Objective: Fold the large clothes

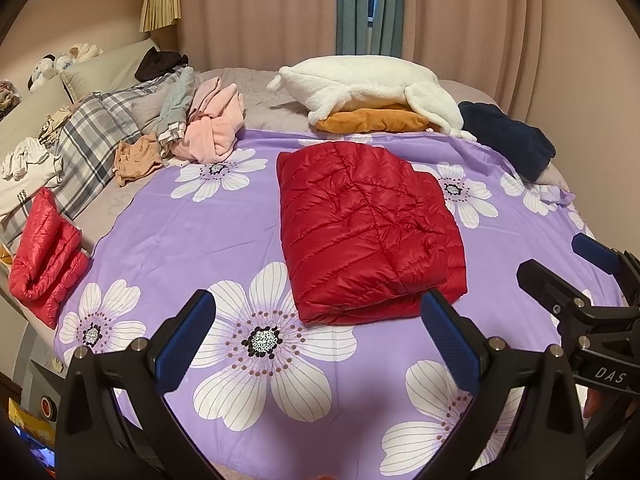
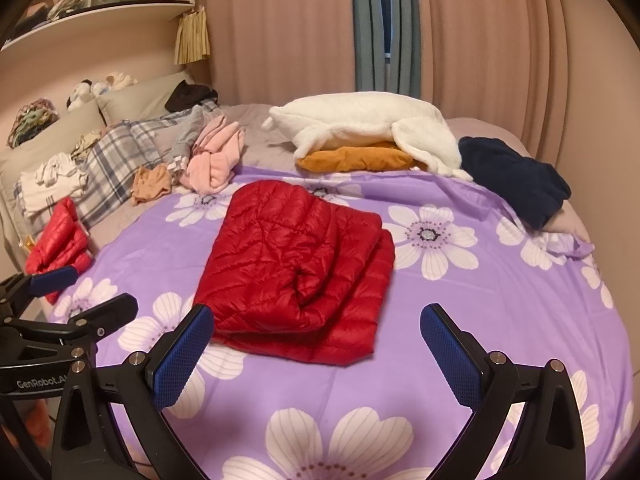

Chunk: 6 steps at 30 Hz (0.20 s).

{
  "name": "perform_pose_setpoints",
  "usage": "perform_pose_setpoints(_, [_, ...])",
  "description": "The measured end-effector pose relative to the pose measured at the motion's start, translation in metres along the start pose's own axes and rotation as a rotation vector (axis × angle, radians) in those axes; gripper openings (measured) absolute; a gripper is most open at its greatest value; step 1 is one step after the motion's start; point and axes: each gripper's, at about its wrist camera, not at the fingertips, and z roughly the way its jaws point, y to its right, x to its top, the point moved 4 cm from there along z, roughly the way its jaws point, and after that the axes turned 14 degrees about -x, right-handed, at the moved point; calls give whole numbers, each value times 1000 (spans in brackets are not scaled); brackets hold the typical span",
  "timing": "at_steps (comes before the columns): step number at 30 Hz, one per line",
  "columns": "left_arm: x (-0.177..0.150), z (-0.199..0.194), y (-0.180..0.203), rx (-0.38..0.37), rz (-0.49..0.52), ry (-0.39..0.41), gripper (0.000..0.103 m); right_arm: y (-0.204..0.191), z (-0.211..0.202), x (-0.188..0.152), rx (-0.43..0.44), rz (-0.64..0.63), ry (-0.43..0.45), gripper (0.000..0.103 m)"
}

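Your left tool (image 1: 316,340) hangs released above the near edge of the bed, its blue pads (image 1: 182,346) spread wide with nothing between them. Your right tool (image 2: 316,354) is just as slack and empty, fingers apart, beside the left one at its 3 o'clock.

Under both lies the purple flowered sheet (image 1: 200,240), spread flat across the bed. At 12 o'clock from your tools the red puffer jacket (image 1: 368,228) rests on that sheet, folded into a thick rectangle, its near edge just beyond your fingertips and touched by neither tool.

At 9 o'clock, at the sheet's left edge, a second red puffer garment (image 1: 46,264) sits folded in a small bundle. Farther, around 10 to 11 o'clock, loose clothes pile up: a tan piece (image 1: 138,160), a pink top (image 1: 212,128) and a plaid cloth (image 1: 90,136).

At 12 to 1 o'clock past the jacket, a white fleece (image 1: 360,84) lies on an orange garment (image 1: 372,120), and a dark navy item (image 1: 508,140) sits just beside them at 2 o'clock. Pink curtains (image 1: 260,12) hang behind.
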Motion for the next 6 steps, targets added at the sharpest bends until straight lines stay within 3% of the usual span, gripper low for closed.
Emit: perform_pose_setpoints(6, [1,-2,-1,4,-4,4,103,0,0,0,1,-1,1,102])
